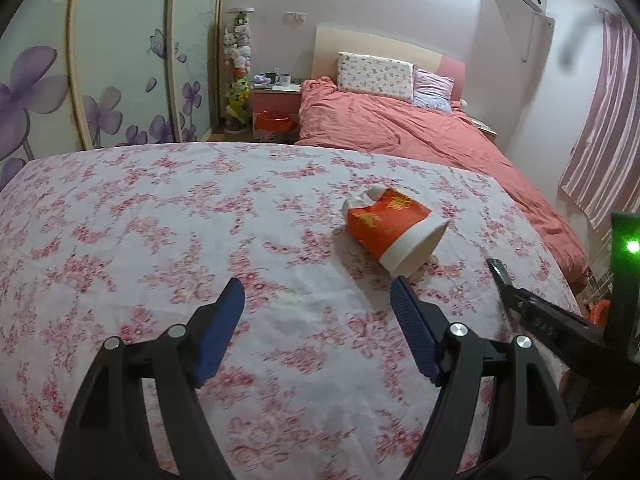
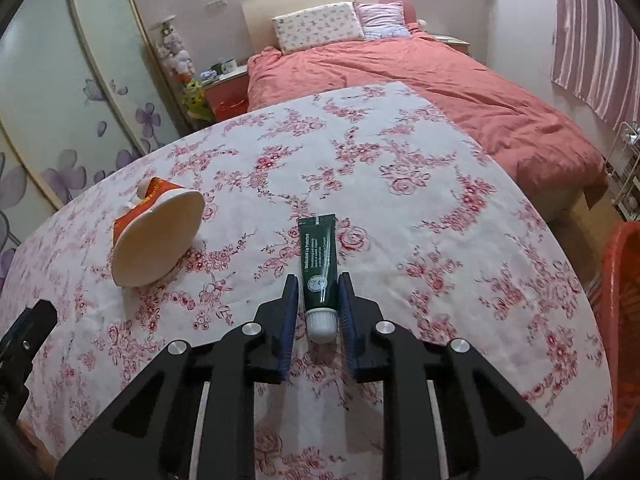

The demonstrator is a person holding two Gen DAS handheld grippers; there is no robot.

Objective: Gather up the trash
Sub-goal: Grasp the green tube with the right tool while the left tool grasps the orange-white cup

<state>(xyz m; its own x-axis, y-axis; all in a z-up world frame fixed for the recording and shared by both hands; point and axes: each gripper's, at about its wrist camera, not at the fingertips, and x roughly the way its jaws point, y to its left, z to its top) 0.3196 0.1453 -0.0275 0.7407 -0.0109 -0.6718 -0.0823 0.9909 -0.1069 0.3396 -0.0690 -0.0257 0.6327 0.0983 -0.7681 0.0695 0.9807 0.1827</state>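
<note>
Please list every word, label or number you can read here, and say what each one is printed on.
"Medicated Lip Protectant": white print along the green tube between the right gripper jaws.
Smaller lines beneath it and the round emblem: too small to read.
Gold characters on the crushed red paper cup: blurred, unreadable.
Embossed marks on the black arm at right in the left wrist view: unreadable.

**Black linkage grippers with blue ribbed pads**

The left gripper [image 1: 318, 298] has matte black angular arms with triangular cut-outs, round silver pivot pins at the joints, and ribbed dark blue fingers [image 1: 224, 328]. The right gripper [image 2: 318, 292] is built the same: black struts, silver pins, blue grooved pads [image 2: 289, 320]. In the left wrist view, at 4 o'clock, its black body carries a glowing green light and faint embossed digits
</note>
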